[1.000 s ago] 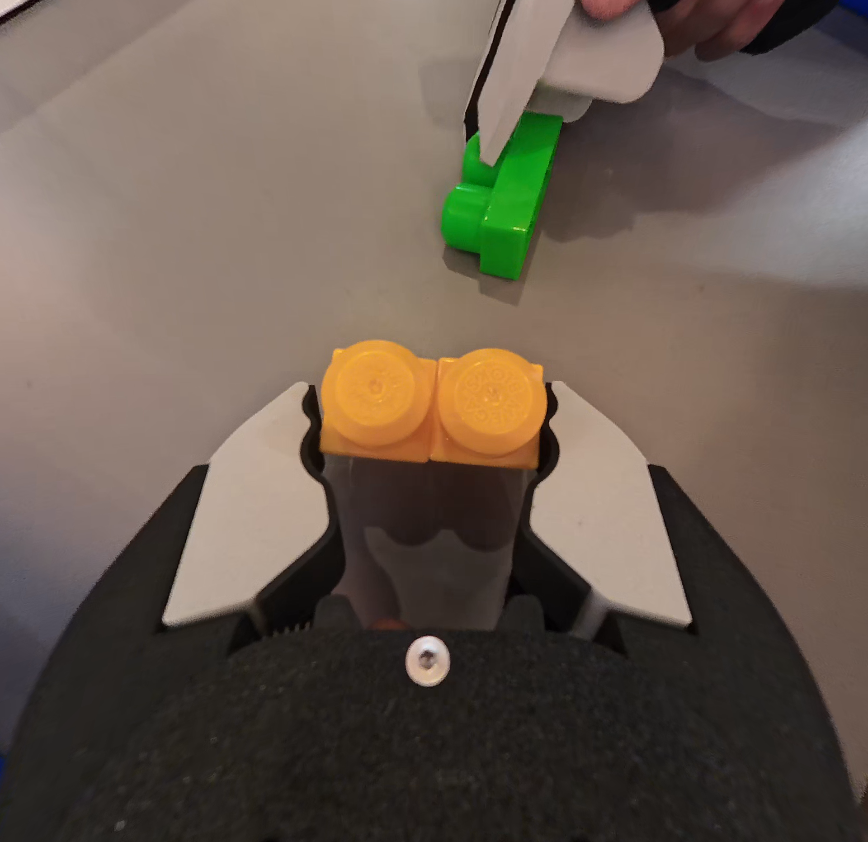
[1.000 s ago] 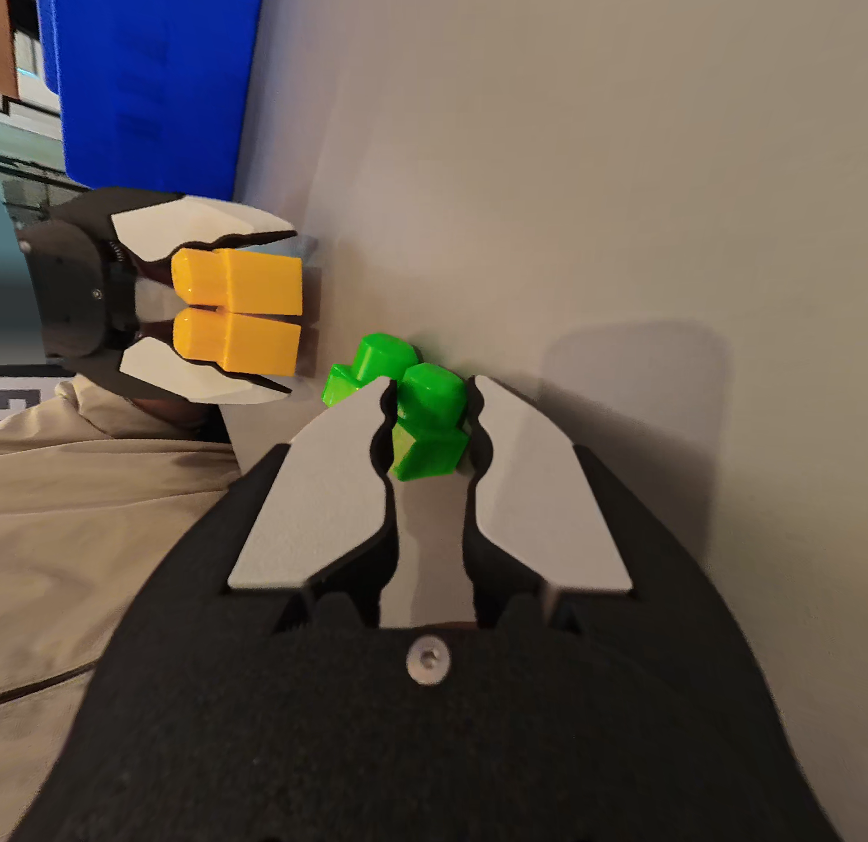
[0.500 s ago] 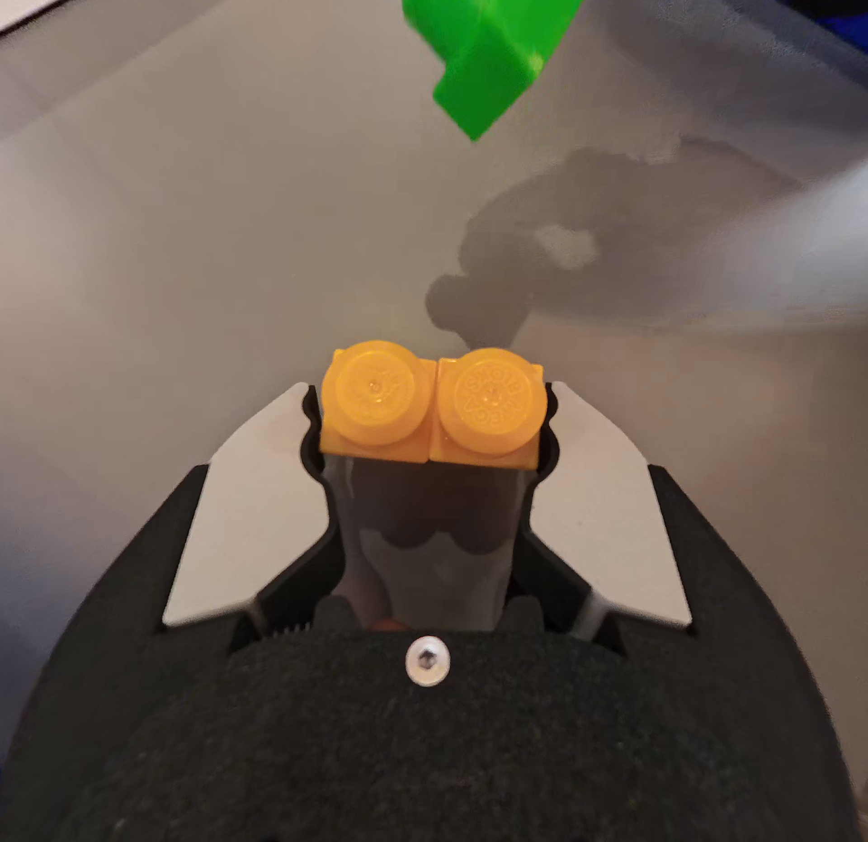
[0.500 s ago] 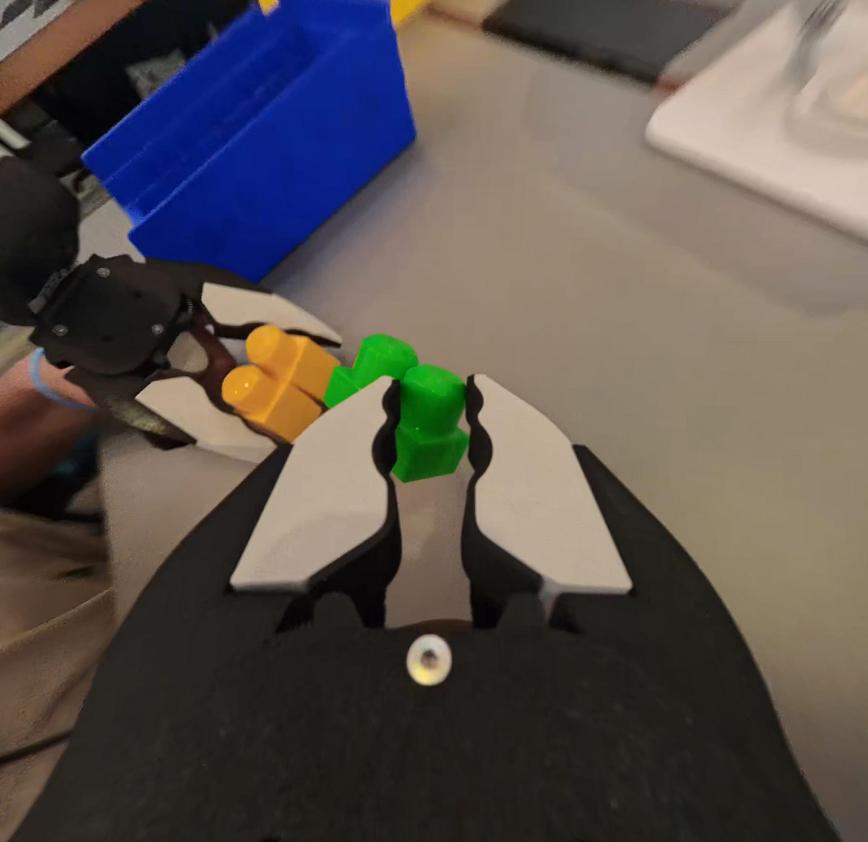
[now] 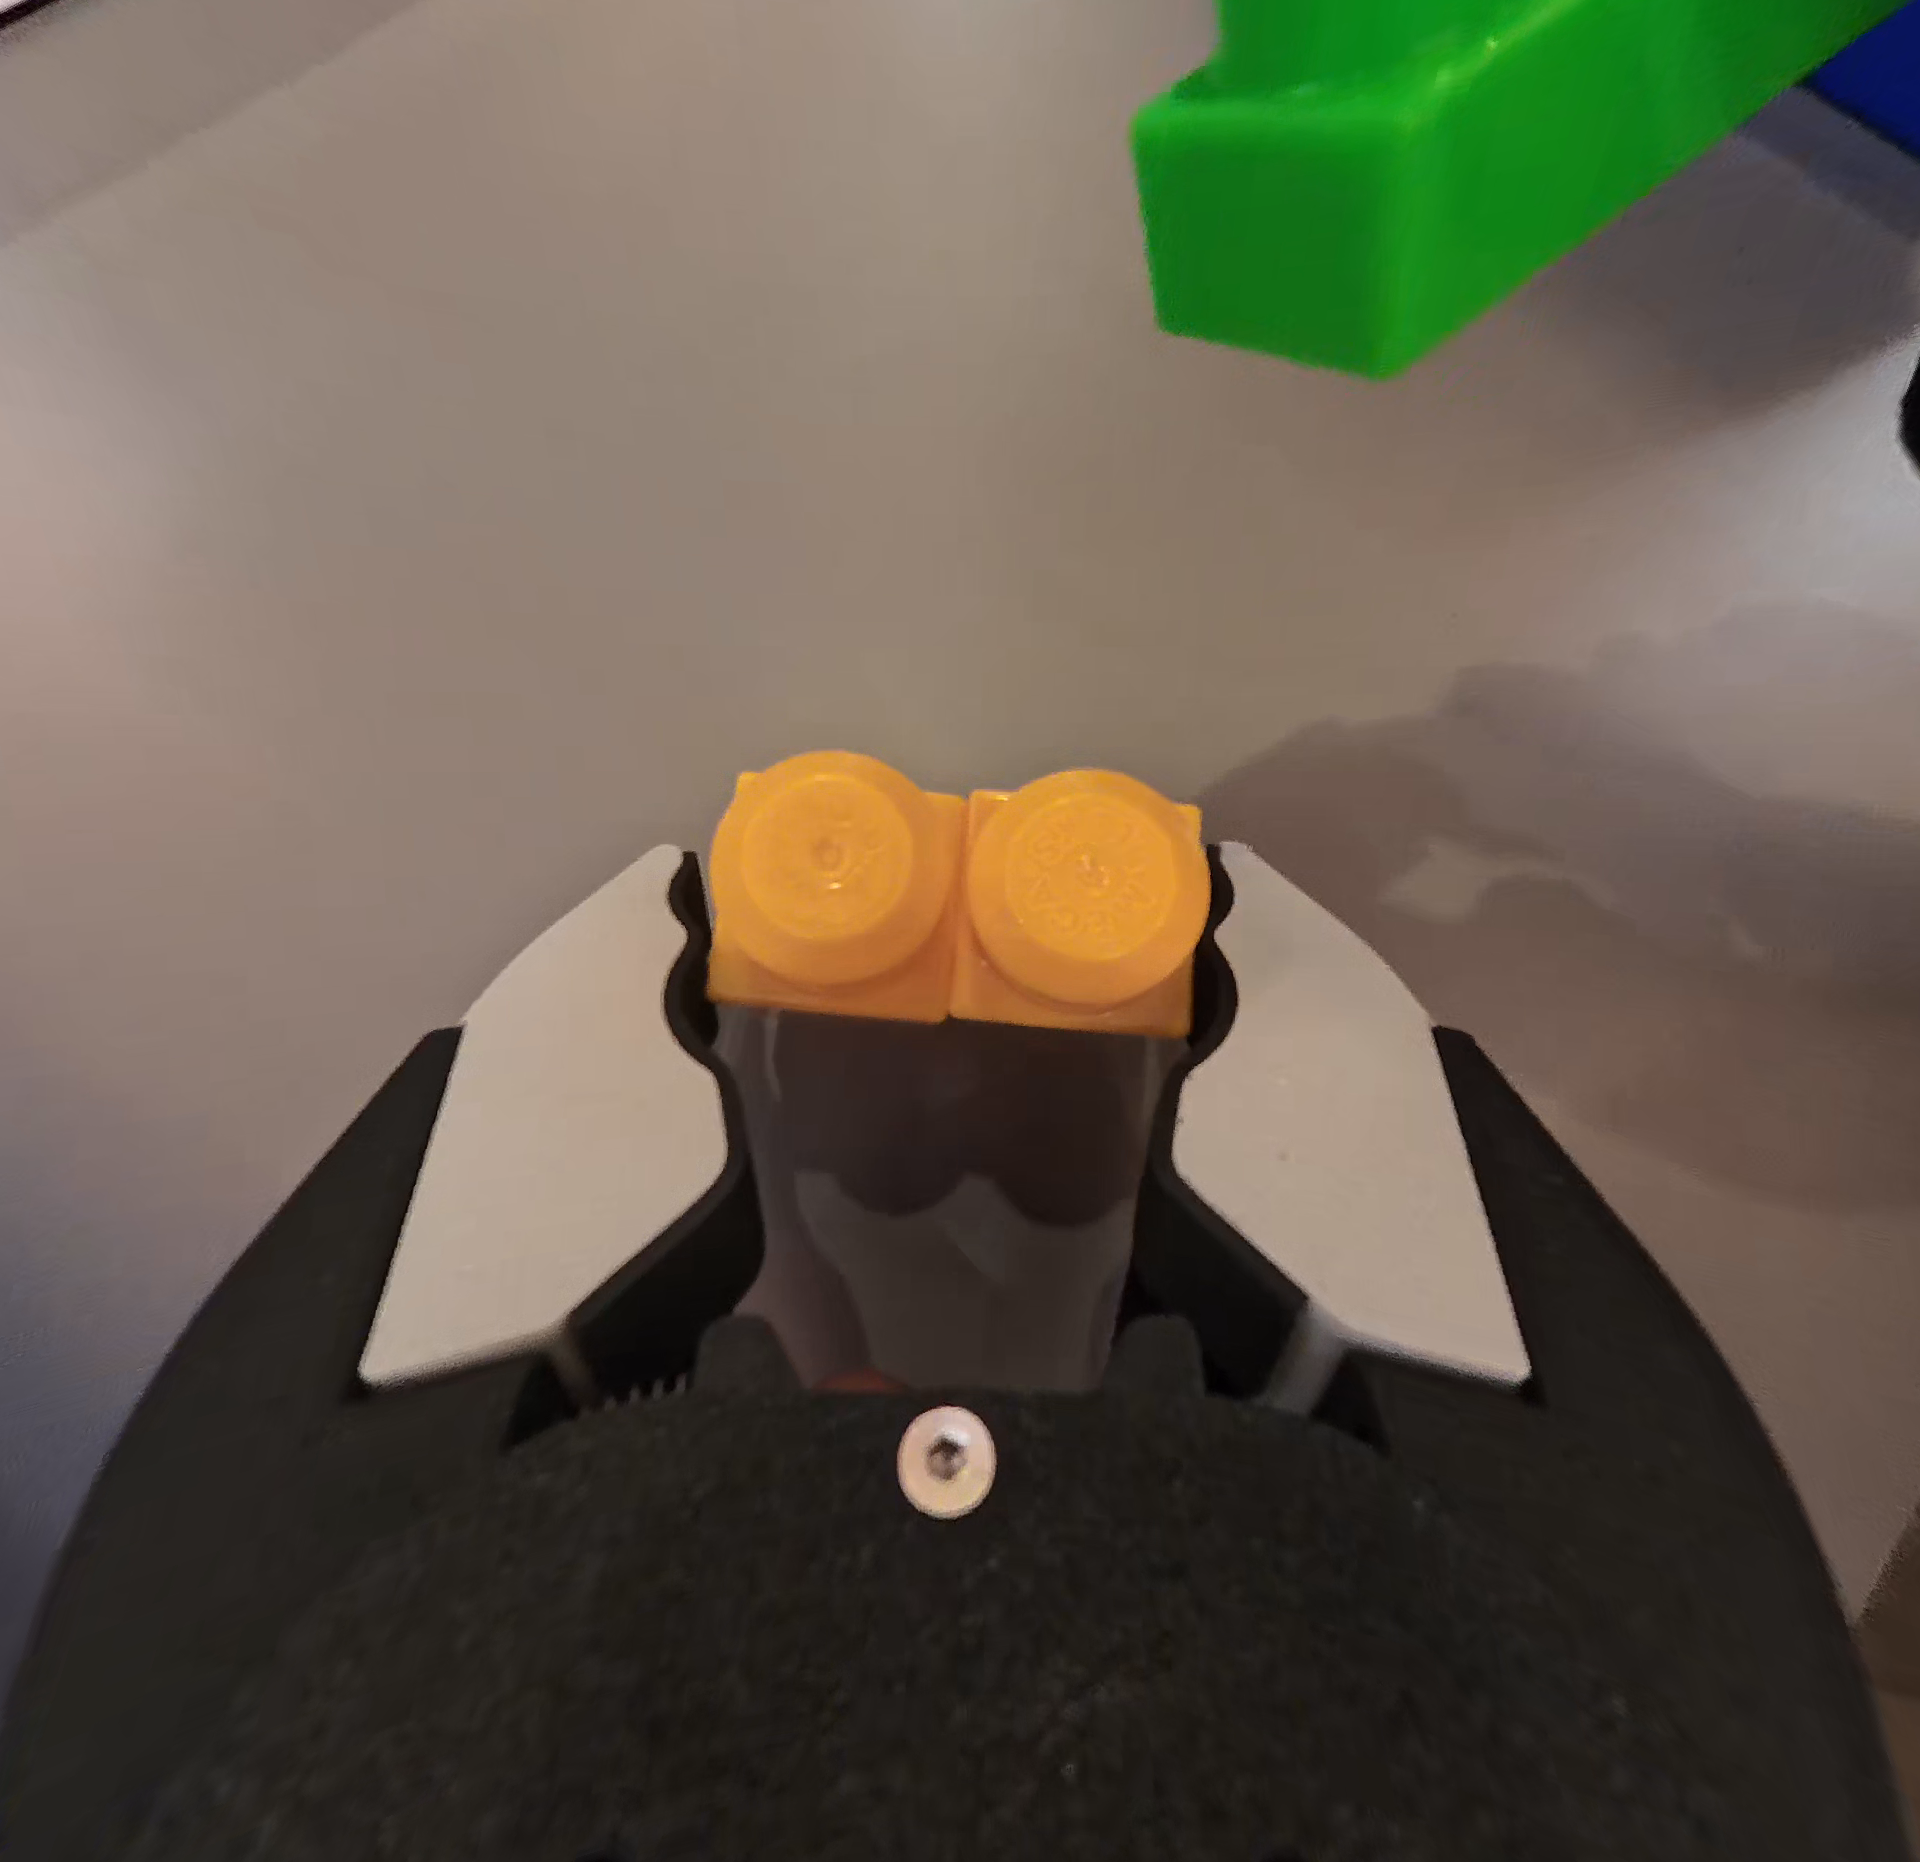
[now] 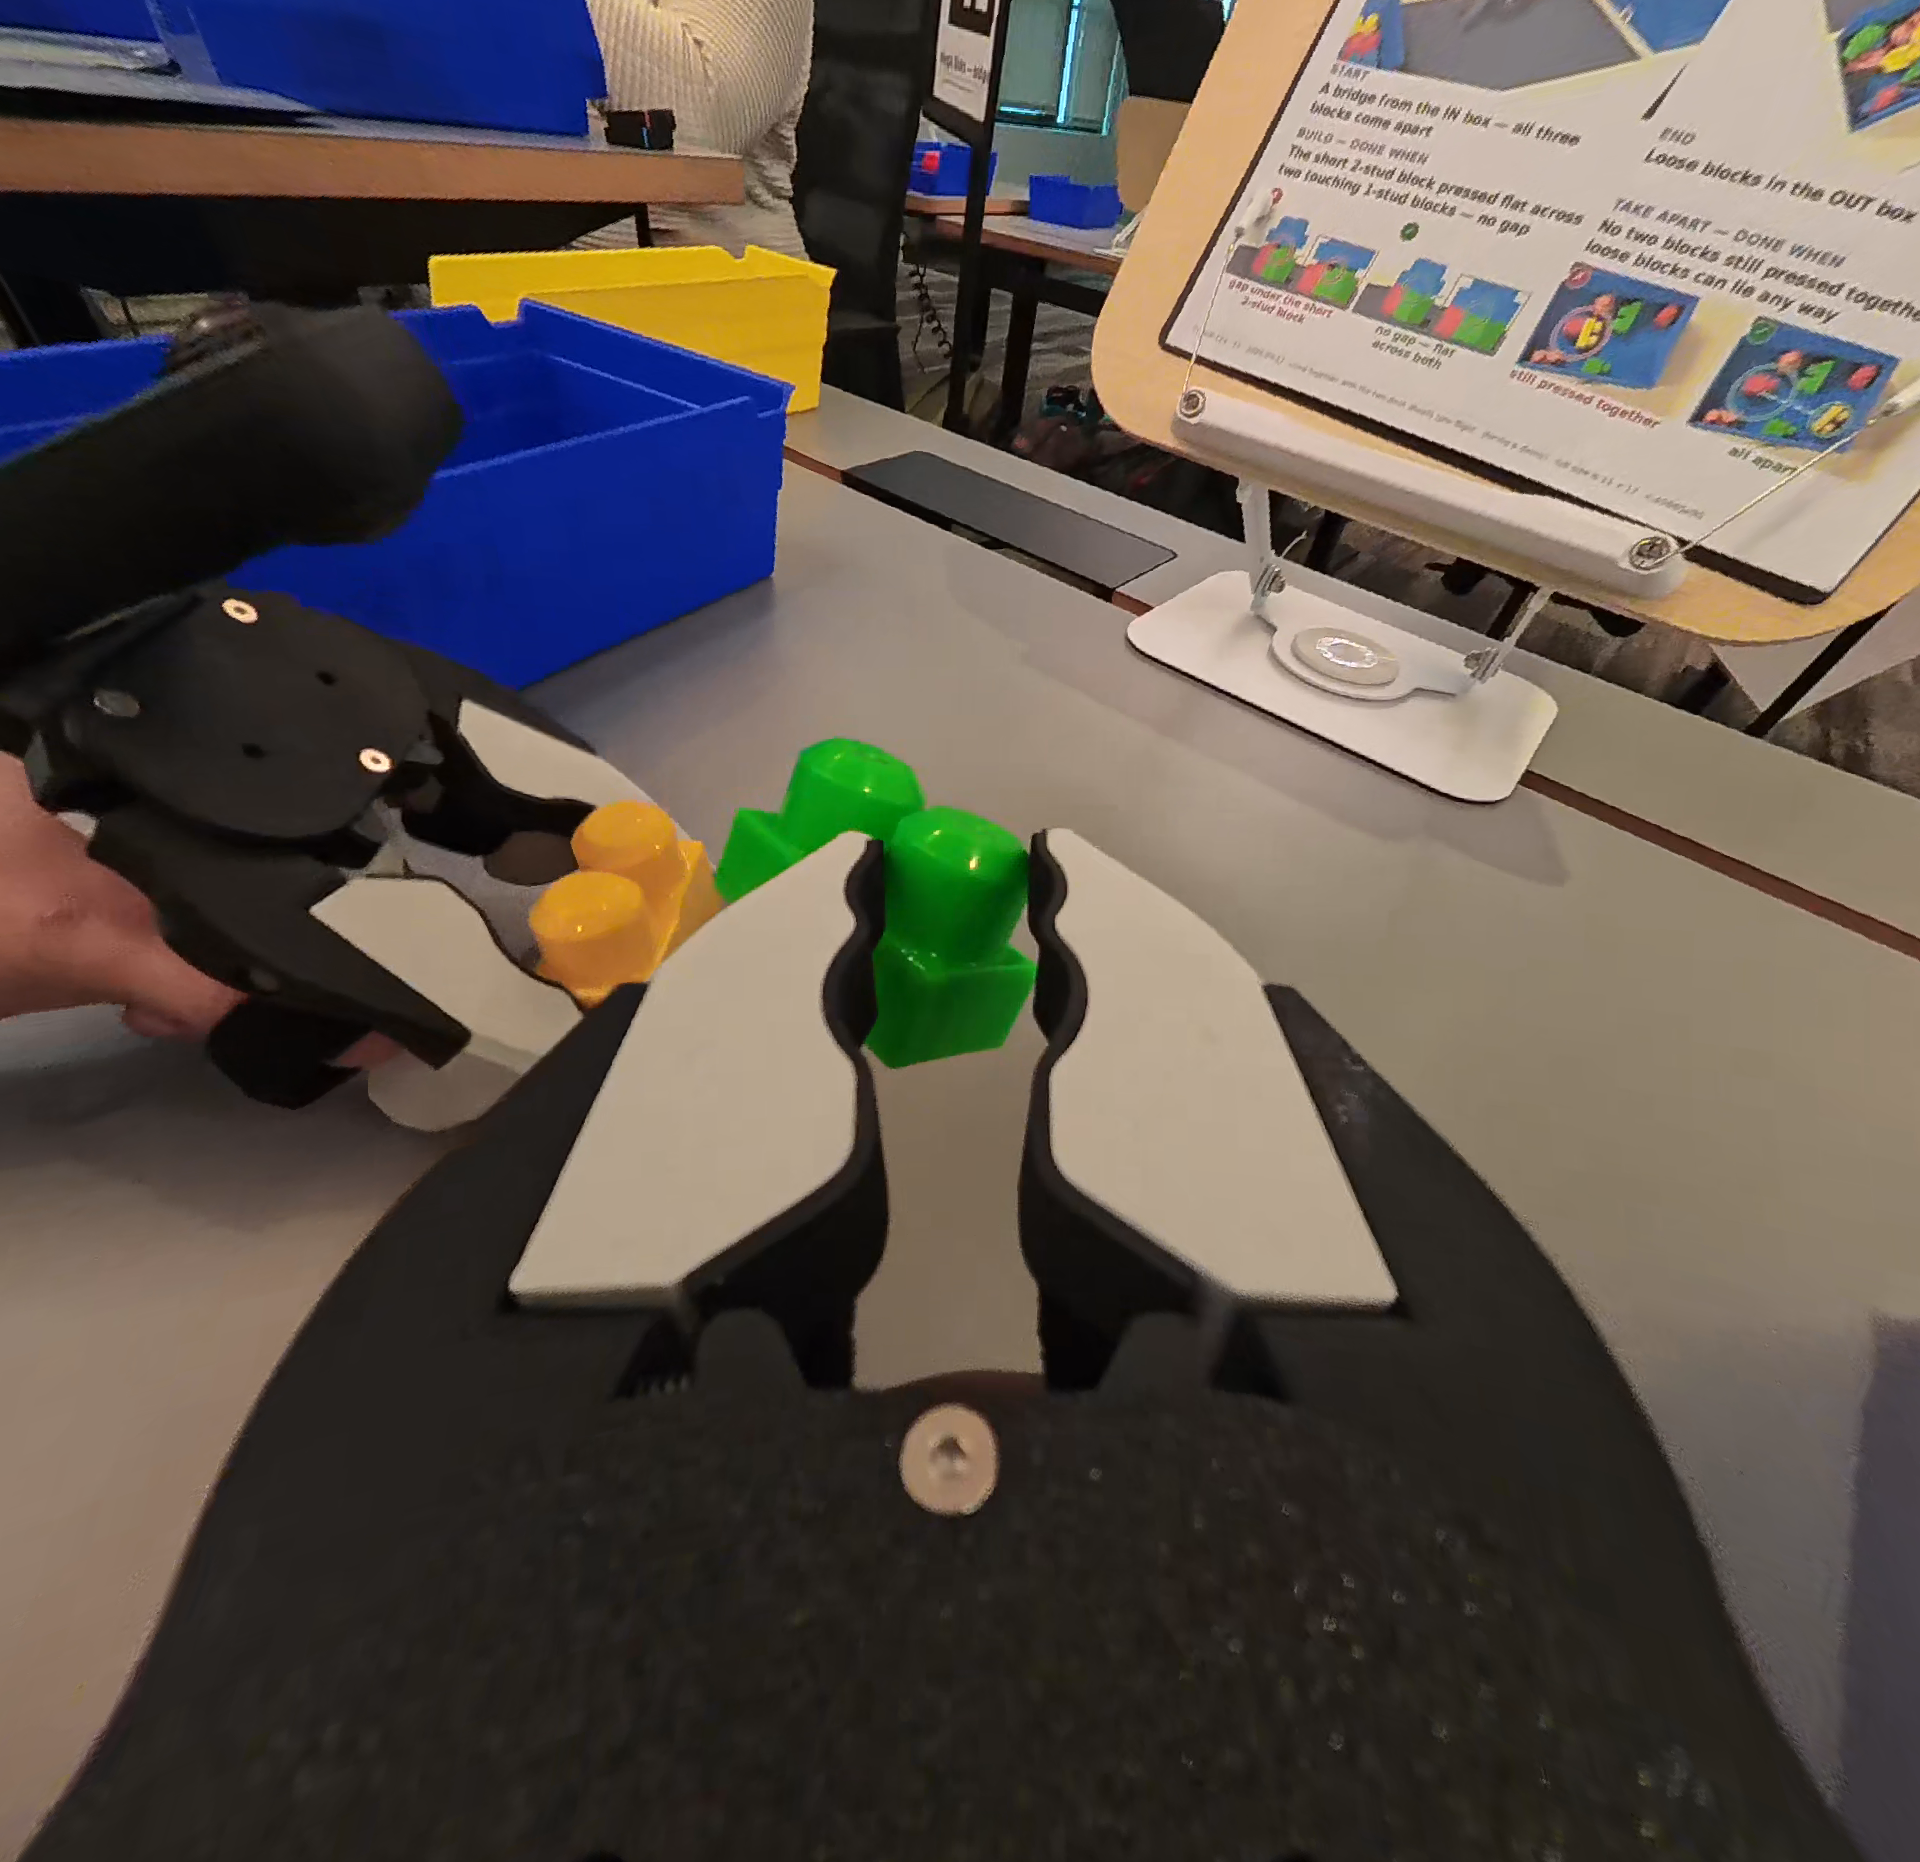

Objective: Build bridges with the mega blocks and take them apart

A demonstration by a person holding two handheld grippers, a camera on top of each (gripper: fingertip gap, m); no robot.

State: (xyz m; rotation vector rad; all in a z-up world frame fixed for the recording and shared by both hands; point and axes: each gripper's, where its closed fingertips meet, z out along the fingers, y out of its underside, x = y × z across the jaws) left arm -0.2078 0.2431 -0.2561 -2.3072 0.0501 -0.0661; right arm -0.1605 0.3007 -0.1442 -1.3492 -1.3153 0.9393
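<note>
Here we held the 2 orange blocks (image 5: 958, 903) side by side in the left gripper (image 5: 956, 939), studs pointing forward. The right gripper (image 6: 951, 939) was pinching the green block (image 6: 951, 939) by 1 stud, above the tabletop (image 6: 1455, 981). Its long axis ran toward the orange pair, just beside it on our left, nearly touching.
</note>
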